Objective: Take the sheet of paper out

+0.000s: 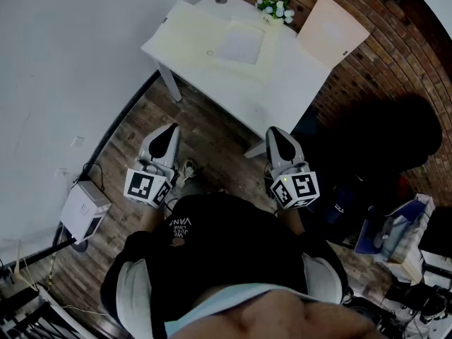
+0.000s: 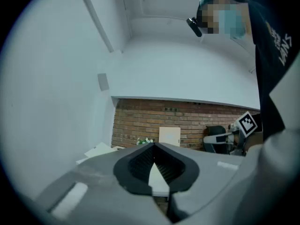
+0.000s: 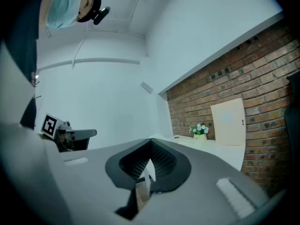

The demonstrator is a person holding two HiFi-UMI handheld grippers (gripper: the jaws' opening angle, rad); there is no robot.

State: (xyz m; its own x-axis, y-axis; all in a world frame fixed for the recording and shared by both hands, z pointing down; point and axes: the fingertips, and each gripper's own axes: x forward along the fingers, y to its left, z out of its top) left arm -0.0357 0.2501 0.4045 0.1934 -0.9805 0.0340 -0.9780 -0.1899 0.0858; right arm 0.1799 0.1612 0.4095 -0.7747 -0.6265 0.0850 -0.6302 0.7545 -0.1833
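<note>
Head view: a white table stands far ahead, against the brick wall. A pale yellow folder lies flat on it, with a whiter sheet of paper at its right part; whether the sheet is inside or on top I cannot tell. A small pot of white flowers stands at the table's far edge. The left gripper and right gripper are near the body, well apart from the table. Both have their jaws pressed together on nothing.
</note>
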